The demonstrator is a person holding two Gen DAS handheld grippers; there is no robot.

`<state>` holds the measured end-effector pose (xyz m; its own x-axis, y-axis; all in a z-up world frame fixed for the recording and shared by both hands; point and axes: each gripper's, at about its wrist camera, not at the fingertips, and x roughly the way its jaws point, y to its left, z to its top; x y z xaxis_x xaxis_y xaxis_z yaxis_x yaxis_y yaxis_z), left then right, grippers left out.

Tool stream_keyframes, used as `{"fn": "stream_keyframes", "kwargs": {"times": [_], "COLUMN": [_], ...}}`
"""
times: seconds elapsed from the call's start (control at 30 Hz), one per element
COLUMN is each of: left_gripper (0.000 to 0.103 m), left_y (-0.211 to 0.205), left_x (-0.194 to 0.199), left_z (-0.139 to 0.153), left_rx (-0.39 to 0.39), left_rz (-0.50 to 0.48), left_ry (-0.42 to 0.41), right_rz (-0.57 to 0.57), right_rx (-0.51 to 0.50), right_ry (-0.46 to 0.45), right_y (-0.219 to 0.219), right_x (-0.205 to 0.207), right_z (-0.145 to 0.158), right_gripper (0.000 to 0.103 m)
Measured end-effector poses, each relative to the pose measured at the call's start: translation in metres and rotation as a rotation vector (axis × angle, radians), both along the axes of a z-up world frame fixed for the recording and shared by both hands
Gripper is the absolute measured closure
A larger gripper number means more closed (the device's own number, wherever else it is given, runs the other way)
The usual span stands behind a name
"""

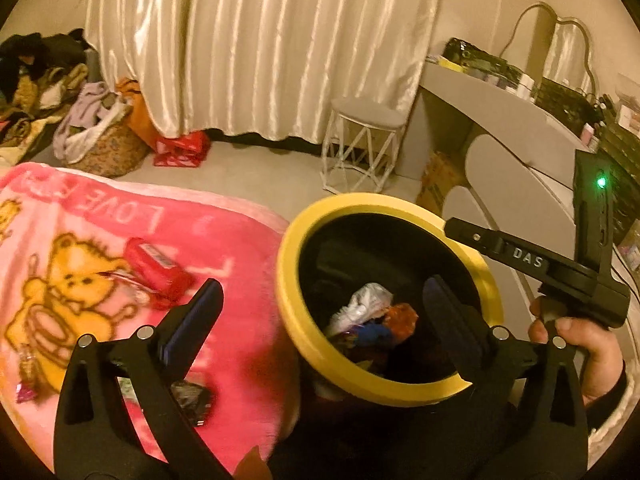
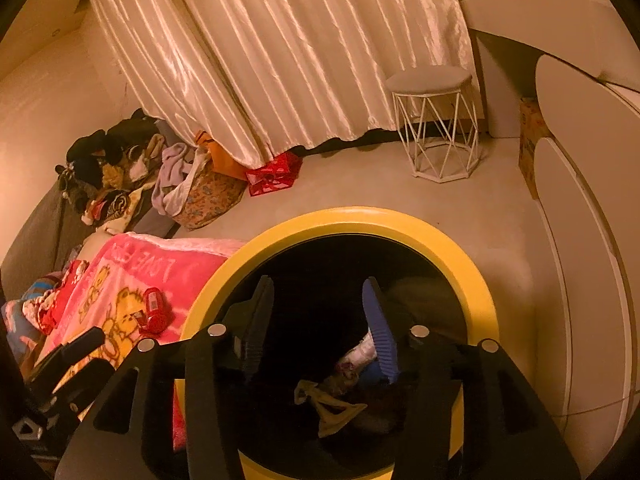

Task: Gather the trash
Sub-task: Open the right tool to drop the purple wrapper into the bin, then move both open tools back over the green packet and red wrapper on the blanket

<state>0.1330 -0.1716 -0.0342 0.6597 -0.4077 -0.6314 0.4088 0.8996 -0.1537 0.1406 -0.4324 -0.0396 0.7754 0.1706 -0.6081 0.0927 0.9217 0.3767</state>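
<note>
Both wrist cams look down close into the yellow-rimmed bin [image 1: 288,280] [image 2: 472,276]; shared bg: curtain [image 1: 260,48] [image 2: 280,52], stool [image 1: 366,116] [image 2: 430,80].

The left gripper [image 1: 324,300] tilts downward with its jaws spread wide, nothing between them. The right gripper [image 2: 320,312] also angles down, jaws parted about halfway and empty. In the left wrist view the right gripper's body shows at three o'clock, and the person's right hand [image 1: 576,344], in a dark sleeve, wraps its handle.

fluffy pink blanket [image 1: 100,240], glossy satin curtain [image 1: 260,48], smooth yellow-rimmed bin [image 1: 288,280]
</note>
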Motion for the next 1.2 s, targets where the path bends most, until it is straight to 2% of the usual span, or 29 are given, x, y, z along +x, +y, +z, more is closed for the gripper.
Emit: {"fn": "stream_keyframes", "kwargs": {"times": [0.37,0.57,0.9,1.2], "left_gripper": [0.011,0.011,0.011,0.011], "left_y": [0.035,0.053,0.090,0.115], "left_x": [-0.004,-0.005,-0.003,0.000], "left_z": [0.014,0.017,0.014,0.013], "left_rx": [0.006,0.048,0.022,-0.001], "left_rz": [0.120,0.193,0.281,0.346], "left_ry": [-0.048,-0.078,-0.054,-0.044], "right_rz": [0.079,0.157,0.306,0.418], "right_rx": [-0.036,-0.059,-0.105,-0.106], "right_ry": [-0.033,-0.054,-0.105,-0.102], "right_y": [0.030,0.059,0.108,0.142], "right_x": [0.001,0.002,-0.003,-0.007], "right_z": [0.013,0.018,0.027,0.023], "right_gripper": [0.049,0.048,0.045,0.044]}}
